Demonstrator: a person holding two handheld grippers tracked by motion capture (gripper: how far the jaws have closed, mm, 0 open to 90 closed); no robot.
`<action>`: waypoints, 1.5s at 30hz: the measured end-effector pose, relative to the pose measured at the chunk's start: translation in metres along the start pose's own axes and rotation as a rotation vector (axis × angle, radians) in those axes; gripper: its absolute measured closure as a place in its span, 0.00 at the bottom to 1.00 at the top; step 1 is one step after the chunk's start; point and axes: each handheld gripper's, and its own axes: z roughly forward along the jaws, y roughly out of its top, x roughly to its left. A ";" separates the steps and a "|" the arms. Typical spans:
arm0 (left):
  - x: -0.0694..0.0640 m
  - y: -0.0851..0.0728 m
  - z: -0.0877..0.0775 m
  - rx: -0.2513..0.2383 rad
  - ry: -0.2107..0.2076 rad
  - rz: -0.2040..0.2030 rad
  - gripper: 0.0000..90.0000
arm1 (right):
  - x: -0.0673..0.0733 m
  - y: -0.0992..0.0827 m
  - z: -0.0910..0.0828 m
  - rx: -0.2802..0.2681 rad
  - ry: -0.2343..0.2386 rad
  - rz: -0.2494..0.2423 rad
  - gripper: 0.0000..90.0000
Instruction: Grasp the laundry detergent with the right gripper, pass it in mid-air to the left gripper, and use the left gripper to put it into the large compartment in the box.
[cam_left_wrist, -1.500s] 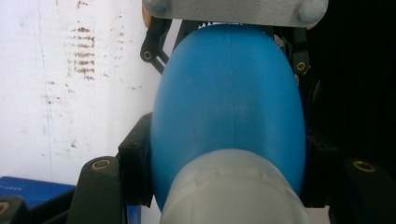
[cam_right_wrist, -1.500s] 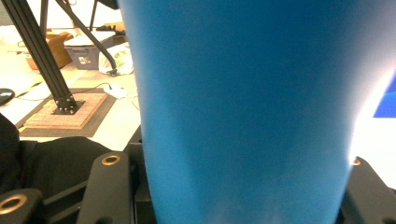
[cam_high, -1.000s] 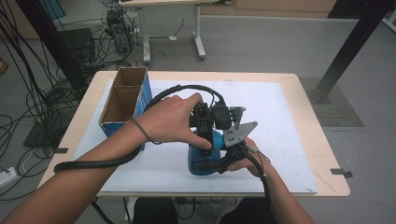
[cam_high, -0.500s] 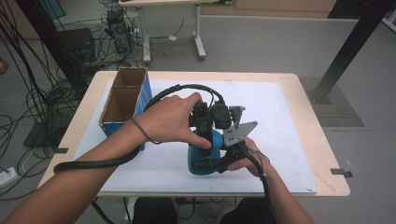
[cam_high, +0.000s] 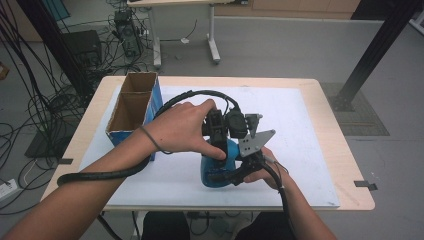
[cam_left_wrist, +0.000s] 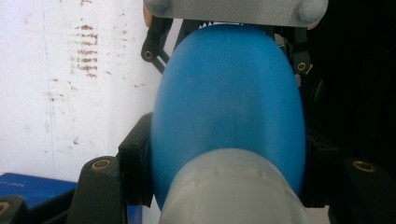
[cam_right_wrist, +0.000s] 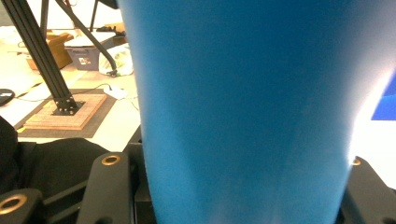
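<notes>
A blue plastic bottle (cam_high: 216, 170) stands on the white sheet near the table's front edge. My left gripper (cam_high: 218, 150) comes down on it from above, shut on its blue body (cam_left_wrist: 229, 107) just past a pale grey cap (cam_left_wrist: 233, 191). My right gripper (cam_high: 227, 175) reaches in from the right, low on the bottle, under its grey plate (cam_high: 256, 142). In the right gripper view the blue wall (cam_right_wrist: 243, 102) is pressed between both black jaws of the right gripper (cam_right_wrist: 243, 196). The left gripper view has the left gripper (cam_left_wrist: 226, 177) clamped on both sides of the bottle.
An open cardboard box with blue sides (cam_high: 131, 107) stands at the table's left. The white sheet (cam_high: 300, 125) covers most of the wooden table (cam_high: 345, 165). Cables and a black post (cam_high: 47, 45) crowd the floor at the left; another post (cam_high: 372, 50) rises at the right.
</notes>
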 end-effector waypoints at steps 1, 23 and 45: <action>0.000 0.000 0.000 0.002 0.000 0.000 0.42 | 0.000 0.000 0.000 0.000 0.000 -0.001 0.47; 0.001 -0.001 0.000 -0.008 -0.001 -0.009 0.42 | 0.000 0.000 0.000 -0.003 -0.002 0.000 0.47; 0.000 -0.005 -0.002 -0.018 0.003 -0.012 0.42 | 0.000 0.001 0.001 -0.006 0.001 -0.001 0.47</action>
